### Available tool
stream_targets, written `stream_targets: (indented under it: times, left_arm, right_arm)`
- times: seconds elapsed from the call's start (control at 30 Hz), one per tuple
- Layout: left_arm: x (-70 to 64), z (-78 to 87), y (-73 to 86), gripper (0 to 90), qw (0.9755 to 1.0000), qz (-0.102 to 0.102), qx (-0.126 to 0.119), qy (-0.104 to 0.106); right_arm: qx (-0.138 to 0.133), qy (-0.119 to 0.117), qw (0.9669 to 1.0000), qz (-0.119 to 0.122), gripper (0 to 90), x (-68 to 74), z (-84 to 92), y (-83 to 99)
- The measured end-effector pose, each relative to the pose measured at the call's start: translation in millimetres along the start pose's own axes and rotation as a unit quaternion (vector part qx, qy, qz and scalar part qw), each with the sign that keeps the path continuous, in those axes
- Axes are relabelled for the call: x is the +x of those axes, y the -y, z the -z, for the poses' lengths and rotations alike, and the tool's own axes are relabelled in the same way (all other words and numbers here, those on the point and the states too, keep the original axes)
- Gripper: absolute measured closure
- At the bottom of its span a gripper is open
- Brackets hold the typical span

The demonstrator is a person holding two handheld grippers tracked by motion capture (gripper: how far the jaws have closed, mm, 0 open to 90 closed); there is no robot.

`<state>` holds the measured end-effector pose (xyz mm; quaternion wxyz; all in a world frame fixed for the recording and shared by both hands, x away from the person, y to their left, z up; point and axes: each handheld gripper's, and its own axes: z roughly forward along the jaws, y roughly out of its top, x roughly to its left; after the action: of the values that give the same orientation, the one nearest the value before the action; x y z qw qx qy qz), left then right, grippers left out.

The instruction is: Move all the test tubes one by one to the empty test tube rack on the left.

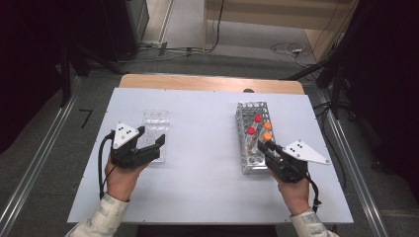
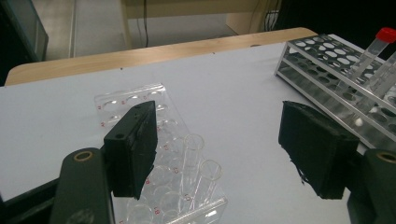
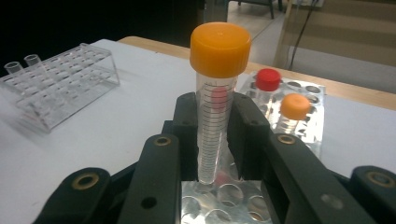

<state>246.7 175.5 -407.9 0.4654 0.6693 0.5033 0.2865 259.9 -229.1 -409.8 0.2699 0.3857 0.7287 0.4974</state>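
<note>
Right tongs (image 3: 212, 135) clamping orange-capped tube (image 3: 217, 93) over metal rack (image 1: 254, 140), left tongs (image 2: 219, 154) released above clear rack (image 2: 159, 154).

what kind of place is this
Probably a lab bench set up for recording: a metal tube rack holding screw-cap centrifuge tubes, a clear plastic rack with small glass tubes, and cables on the floor behind the white table.

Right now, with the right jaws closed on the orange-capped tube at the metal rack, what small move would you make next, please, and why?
Probably lift the right gripper straight up a little. Its jaws are shut on the orange-capped tube, whose tip is still at a hole of the metal rack; moving sideways first could catch it on the rim.
</note>
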Motion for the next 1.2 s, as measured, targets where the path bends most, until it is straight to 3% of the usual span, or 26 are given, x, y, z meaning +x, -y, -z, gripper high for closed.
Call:
stream_targets:
  times: [0.47, 0.83, 1.1, 1.2]
  left_arm:
    - [-1.2, 0.7, -0.5, 28.7, 1.0, -0.001, -0.002, 0.002]
    - [-7.8, 0.4, -0.1, 28.7, 0.9999, -0.006, -0.002, 0.01]
    - [-20.8, -0.2, 0.8, 28.4, 0.9989, -0.011, 0.0, 0.044]
    - [-28.4, -1.1, 0.0, 22.3, 0.9982, -0.019, 0.007, 0.056]
  right_arm:
    - [0.018, -0.04, 0.999, 0.011, 71.6, 24.7, -13.0, 3.8]
    - [0.034, -0.074, 0.9962, 0.032, 71.6, 48.7, -29.7, 5.3]
    - [0.046, -0.093, 0.9936, 0.043, 71.6, 65.9, -42.8, 6.6]
    - [0.049, -0.103, 0.9922, 0.049, 71.6, 73.4, -47.7, 6.9]
